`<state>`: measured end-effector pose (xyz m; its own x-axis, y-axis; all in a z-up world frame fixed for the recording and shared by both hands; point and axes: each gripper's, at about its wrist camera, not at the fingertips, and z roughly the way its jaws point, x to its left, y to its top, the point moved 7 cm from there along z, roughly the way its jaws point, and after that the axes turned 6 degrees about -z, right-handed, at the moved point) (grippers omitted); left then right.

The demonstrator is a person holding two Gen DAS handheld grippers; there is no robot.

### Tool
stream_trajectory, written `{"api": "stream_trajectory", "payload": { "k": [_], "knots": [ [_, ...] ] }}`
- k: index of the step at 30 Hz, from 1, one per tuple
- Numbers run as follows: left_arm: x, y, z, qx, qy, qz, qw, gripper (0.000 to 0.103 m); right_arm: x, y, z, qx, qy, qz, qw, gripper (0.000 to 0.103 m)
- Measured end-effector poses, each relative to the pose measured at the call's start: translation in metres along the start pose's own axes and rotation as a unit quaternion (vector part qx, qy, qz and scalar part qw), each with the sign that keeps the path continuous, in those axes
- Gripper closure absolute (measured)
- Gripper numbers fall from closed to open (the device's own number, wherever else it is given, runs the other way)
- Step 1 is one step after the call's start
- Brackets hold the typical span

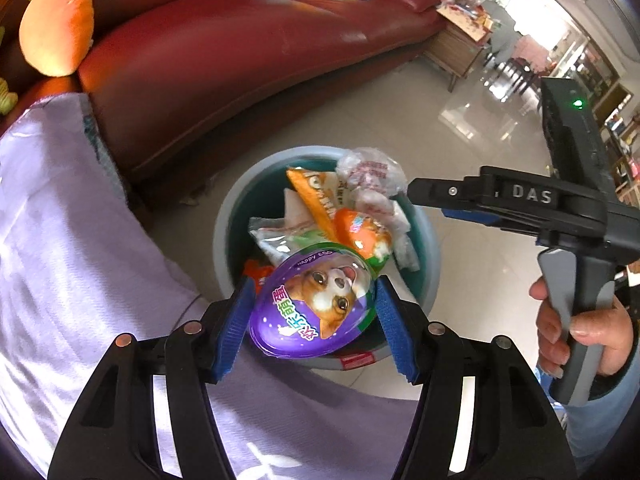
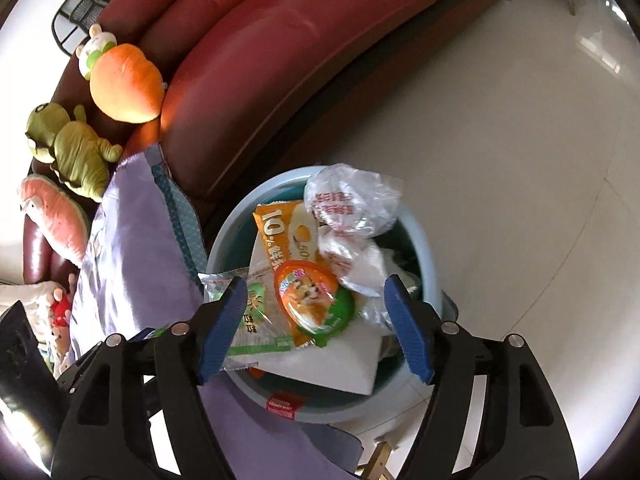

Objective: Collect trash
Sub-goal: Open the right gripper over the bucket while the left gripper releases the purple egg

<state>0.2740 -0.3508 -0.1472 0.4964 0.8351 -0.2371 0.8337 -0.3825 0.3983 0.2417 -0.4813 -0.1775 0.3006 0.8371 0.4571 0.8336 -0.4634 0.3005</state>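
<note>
My left gripper [image 1: 312, 292] is shut on a purple egg-shaped package [image 1: 316, 308] with a dog picture, its blue pads [image 1: 234, 324] pressing both sides. It hangs over the near rim of a pale blue trash bin [image 1: 224, 220]. The bin holds an orange egg package [image 1: 356, 228], an orange snack wrapper [image 1: 316, 196] and a crumpled clear bag [image 1: 370, 172]. My right gripper [image 2: 316, 284] stands open above the bin [image 2: 218, 244], nothing touching its pads. Below it lie the orange egg package [image 2: 308, 296], a green-white wrapper [image 2: 256, 308] and the clear bag [image 2: 352, 200]. The right gripper [image 1: 428, 194] also shows from the side over the bin's far right.
A red leather sofa [image 2: 260, 60] curves behind the bin, with an orange plush toy [image 2: 124, 84] and a green one [image 2: 76, 148] on it. Purple cloth [image 1: 80, 260] lies left of the bin. Pale tiled floor [image 2: 500, 160] spreads to the right. A hand [image 1: 580, 328] grips the right tool's handle.
</note>
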Motion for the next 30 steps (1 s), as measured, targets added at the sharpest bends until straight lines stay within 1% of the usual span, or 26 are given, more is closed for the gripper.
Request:
{"api": "stream_trajectory", "payload": {
  "k": [6,17,18,20,21,22,30],
  "knots": [
    [-0.013,0.006,0.011,-0.003,0.0,0.007,1.0,0.041,-0.011,-0.002,-0.022,-0.016,-0.002,0.011,1.0,0.031],
    [-0.02,0.015,0.043,0.009,0.007,0.005,0.9999,0.039,-0.028,-0.008,-0.037,-0.016,-0.019,0.023,0.999,0.03],
    [-0.02,0.015,0.045,0.011,0.008,0.005,0.9999,0.038,-0.028,-0.009,-0.036,-0.016,-0.02,0.024,0.999,0.03],
    [-0.02,0.014,0.048,0.015,0.008,0.005,0.9998,0.031,-0.029,-0.011,-0.036,-0.014,-0.021,0.026,0.999,0.03],
    [-0.019,0.013,0.049,0.014,0.011,0.005,0.9998,0.023,-0.029,-0.011,-0.035,-0.014,-0.022,0.027,0.999,0.03],
    [-0.017,0.012,0.047,0.01,0.015,0.006,0.9998,0.018,-0.029,-0.011,-0.034,-0.013,-0.022,0.027,0.999,0.03],
    [-0.011,0.01,0.039,0.006,0.015,-0.002,0.9999,0.016,-0.021,-0.017,-0.03,-0.007,-0.022,0.026,0.999,0.03]
  ]
}}
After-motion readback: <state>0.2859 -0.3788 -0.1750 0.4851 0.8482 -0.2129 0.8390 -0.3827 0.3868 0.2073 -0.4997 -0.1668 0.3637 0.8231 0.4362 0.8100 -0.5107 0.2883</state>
